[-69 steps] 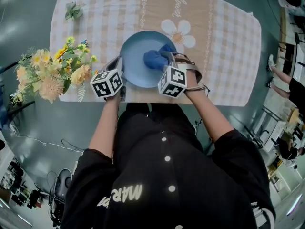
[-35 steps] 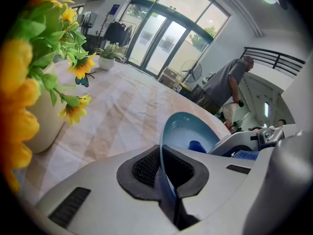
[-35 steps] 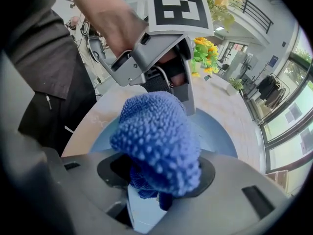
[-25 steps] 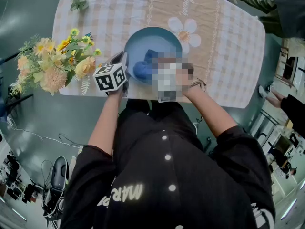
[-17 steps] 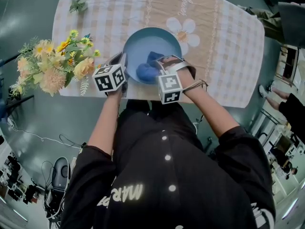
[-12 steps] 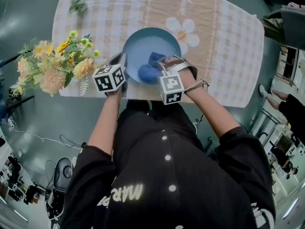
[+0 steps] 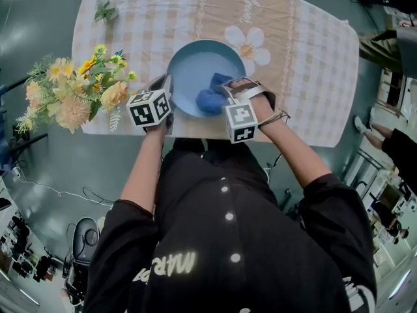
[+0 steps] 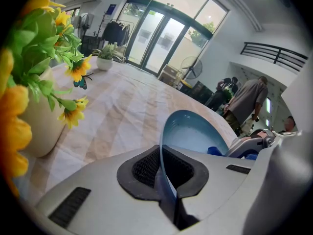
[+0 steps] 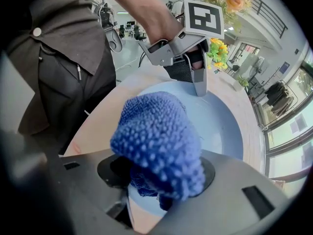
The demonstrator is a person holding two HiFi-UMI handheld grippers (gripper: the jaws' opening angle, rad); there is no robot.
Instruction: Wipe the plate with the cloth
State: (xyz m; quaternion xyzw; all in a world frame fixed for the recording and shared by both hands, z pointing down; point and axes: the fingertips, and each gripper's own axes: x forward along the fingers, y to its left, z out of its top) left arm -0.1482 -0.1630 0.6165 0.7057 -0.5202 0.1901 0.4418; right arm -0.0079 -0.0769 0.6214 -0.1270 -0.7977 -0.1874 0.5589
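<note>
A light blue plate [image 7: 193, 67] lies on the tablecloth near the table's front edge. My left gripper [image 7: 164, 87] is shut on the plate's left rim; in the left gripper view the thin rim [image 8: 165, 177] runs between the dark pads. My right gripper [image 7: 225, 91] is shut on a bunched blue nubbly cloth [image 7: 210, 99], which rests on the near right part of the plate. In the right gripper view the cloth [image 9: 159, 141] bulges out of the jaws over the plate [image 9: 222, 124], with the left gripper [image 9: 199, 84] across from it.
A bunch of yellow and peach flowers [image 7: 71, 93] stands just left of the left gripper. A small green sprig [image 7: 104, 10] lies at the far left corner. The checked tablecloth has a daisy print [image 7: 246, 43] beyond the plate. People [image 8: 247, 102] stand in the background.
The right gripper has slid the cloth a little to the right over the near part of the plate. The left gripper and the plate have stayed put.
</note>
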